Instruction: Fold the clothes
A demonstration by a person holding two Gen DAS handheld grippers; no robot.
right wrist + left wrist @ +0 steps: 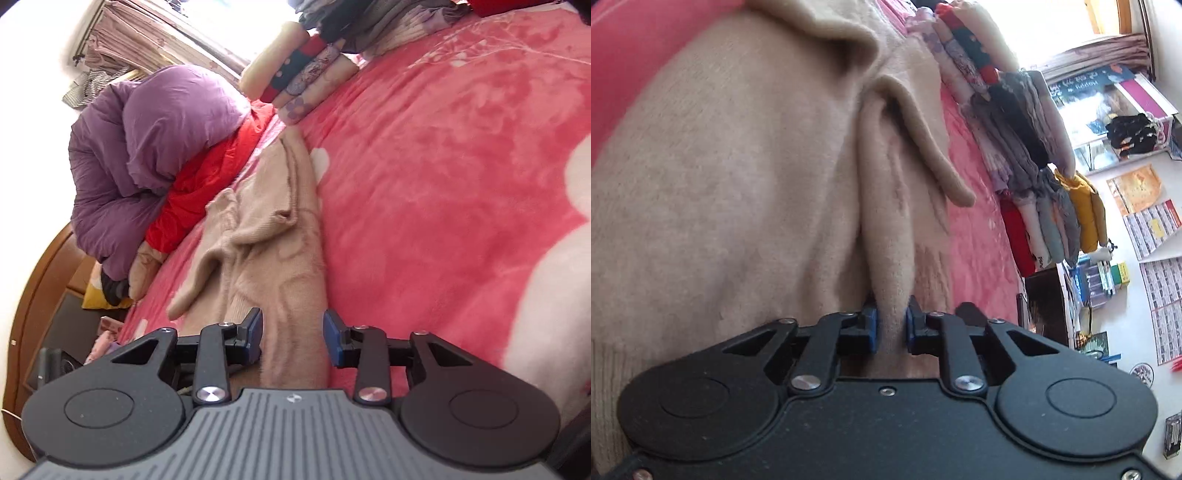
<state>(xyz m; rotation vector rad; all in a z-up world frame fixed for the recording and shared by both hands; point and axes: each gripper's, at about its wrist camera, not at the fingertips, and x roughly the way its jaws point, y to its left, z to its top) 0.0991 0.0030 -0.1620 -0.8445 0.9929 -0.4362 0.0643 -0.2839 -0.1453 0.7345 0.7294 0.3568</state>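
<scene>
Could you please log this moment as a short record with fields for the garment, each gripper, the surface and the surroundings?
garment: beige sweater, lying rumpled on the bed, not yet folded flat
left gripper: shut on a raised fold of the beige sweater
right gripper: open, jaws either side of the sweater's edge, no grip visible
surface: pink blanket with pale patches
nearby: row of folded clothes along the bed's far edge; purple quilt on top of a red quilt
</scene>
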